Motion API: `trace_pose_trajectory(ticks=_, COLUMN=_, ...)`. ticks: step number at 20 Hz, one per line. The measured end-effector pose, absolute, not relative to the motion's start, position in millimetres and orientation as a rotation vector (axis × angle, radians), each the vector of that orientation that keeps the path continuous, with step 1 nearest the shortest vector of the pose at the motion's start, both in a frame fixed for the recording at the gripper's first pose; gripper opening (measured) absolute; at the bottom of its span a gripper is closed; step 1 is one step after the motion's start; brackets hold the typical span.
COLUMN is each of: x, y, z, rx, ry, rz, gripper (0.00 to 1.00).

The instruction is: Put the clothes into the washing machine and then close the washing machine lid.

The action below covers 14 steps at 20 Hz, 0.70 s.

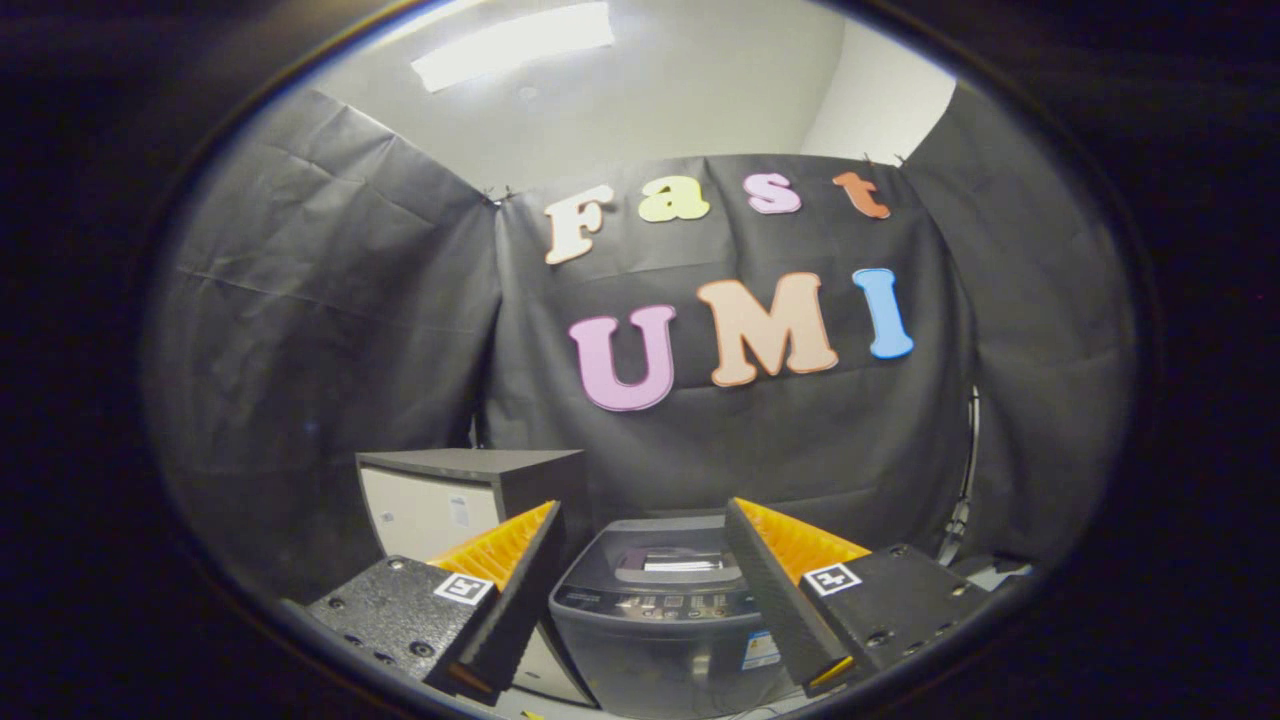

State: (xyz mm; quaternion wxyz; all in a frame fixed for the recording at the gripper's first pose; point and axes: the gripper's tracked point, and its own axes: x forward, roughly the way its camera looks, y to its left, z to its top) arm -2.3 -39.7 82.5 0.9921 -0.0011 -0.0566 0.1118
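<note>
The washing machine (665, 610) sits just ahead of the claw (650, 600), framed between its two fingers — a small grey top-loader with a boxy plastic body, a glossy lid lying flat and shut, and a row of buttons on the front panel. The claw is spread wide, holding nothing. Beyond the left finger stands a dark-topped, pale-fronted cabinet (450, 500) — square-edged, matte

We see the washing machine (660, 610) flanked by the spread fingers of the tool (645, 600), which hide its sides, its base cut off at six o'clock, its panel labels too small to tell.
</note>
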Motion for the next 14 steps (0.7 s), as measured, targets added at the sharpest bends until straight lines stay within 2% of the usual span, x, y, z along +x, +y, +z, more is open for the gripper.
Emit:
trace_pose_trajectory(ticks=5, x=0, y=-72, z=89, rx=0.024, ry=-0.140, rz=0.127, gripper=0.97)
trace_pose_trajectory(ticks=9, x=-8, y=-67, z=101, rx=0.033, ry=-0.192, rz=0.150, gripper=0.97)
trace_pose_trajectory(ticks=14, x=-3, y=-68, z=86, rx=-0.023, ry=-0.153, rz=0.111, gripper=0.97)
